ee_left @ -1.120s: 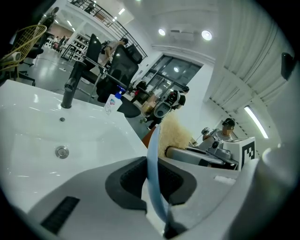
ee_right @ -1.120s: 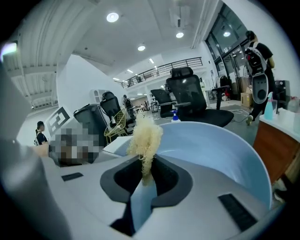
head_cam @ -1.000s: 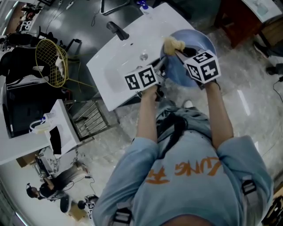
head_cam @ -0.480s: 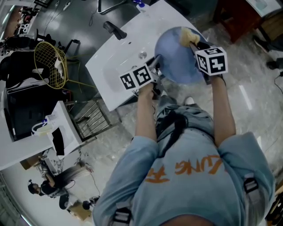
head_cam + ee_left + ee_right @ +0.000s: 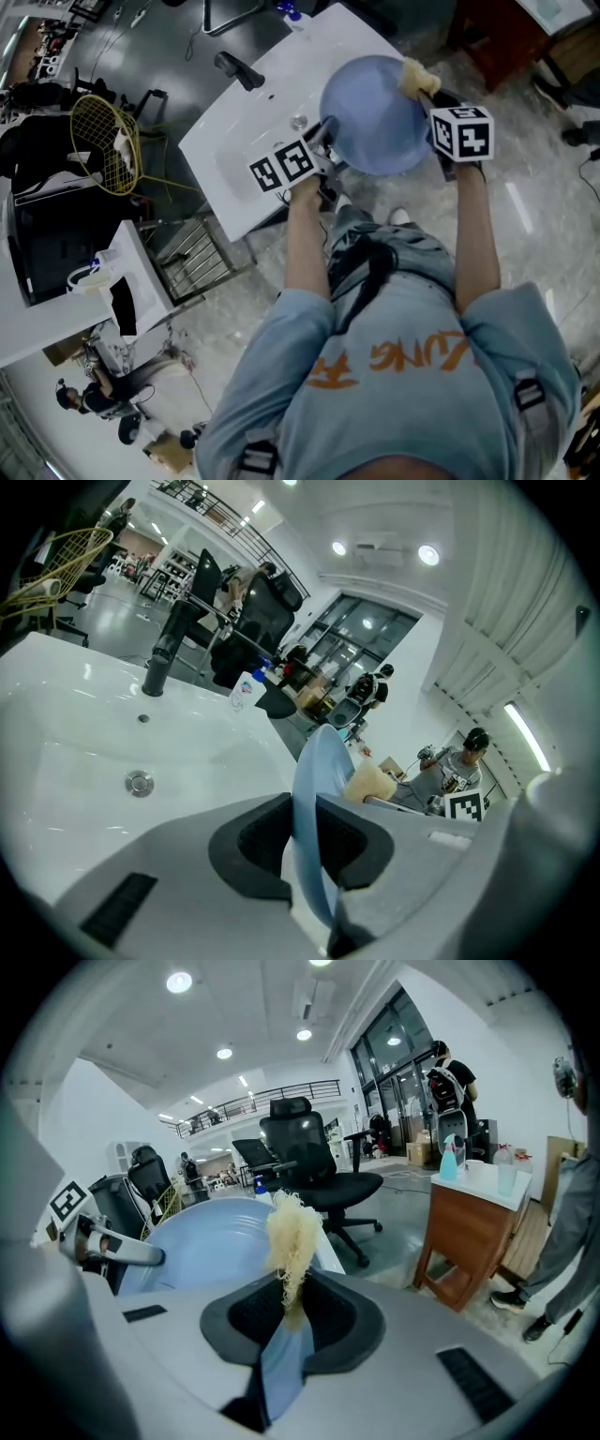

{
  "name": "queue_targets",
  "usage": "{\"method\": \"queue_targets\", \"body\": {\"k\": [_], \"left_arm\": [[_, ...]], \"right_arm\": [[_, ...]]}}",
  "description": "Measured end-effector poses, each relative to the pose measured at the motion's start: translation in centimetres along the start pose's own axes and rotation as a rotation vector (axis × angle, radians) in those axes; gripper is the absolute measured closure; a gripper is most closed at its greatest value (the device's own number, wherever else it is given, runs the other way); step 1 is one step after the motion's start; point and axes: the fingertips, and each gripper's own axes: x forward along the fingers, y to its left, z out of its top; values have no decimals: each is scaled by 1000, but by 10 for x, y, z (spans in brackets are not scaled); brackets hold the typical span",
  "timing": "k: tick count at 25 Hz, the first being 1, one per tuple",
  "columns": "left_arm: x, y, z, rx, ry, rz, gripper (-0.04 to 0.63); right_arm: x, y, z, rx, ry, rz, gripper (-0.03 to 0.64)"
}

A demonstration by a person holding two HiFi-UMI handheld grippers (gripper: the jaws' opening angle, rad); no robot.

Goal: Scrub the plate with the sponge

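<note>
Clamped in the right gripper (image 5: 427, 90), the sponge (image 5: 414, 75) has slid across the plate (image 5: 373, 117), away from the left gripper (image 5: 328, 141), which grips the plate's rim.

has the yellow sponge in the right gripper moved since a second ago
Yes. The yellow sponge, clamped in the right gripper, has slid rightward in the head view, away from the metal sink drain, to the right rim of the round blue plate.
</note>
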Motion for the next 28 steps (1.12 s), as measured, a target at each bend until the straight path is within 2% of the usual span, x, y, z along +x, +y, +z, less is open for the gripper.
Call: {"method": "queue_targets", "body": {"k": [2, 5, 9, 14, 18, 21, 28], "left_arm": [[0, 4, 3, -14, -15, 8, 558], [-1, 8, 7, -43, -45, 12, 558], [-5, 9, 13, -70, -85, 16, 558], [-11, 15, 19, -98, -134, 27, 558], [-16, 15, 22, -144, -177, 5, 557], [-17, 10, 20, -153, -180, -17, 557], [-10, -2, 10, -102, -138, -27, 557]], "right_arm": [[-2, 13, 10, 1, -42, 71, 568], [-7, 54, 24, -17, -69, 264, 568], [-14, 114, 21, -102, -12, 513, 568], [-17, 166, -6, -255, 96, 691, 568], [-30, 195, -21, -276, 155, 843, 568], [-24, 196, -29, -300, 189, 799, 568], [-1, 162, -30, -312, 210, 554, 566]]}}
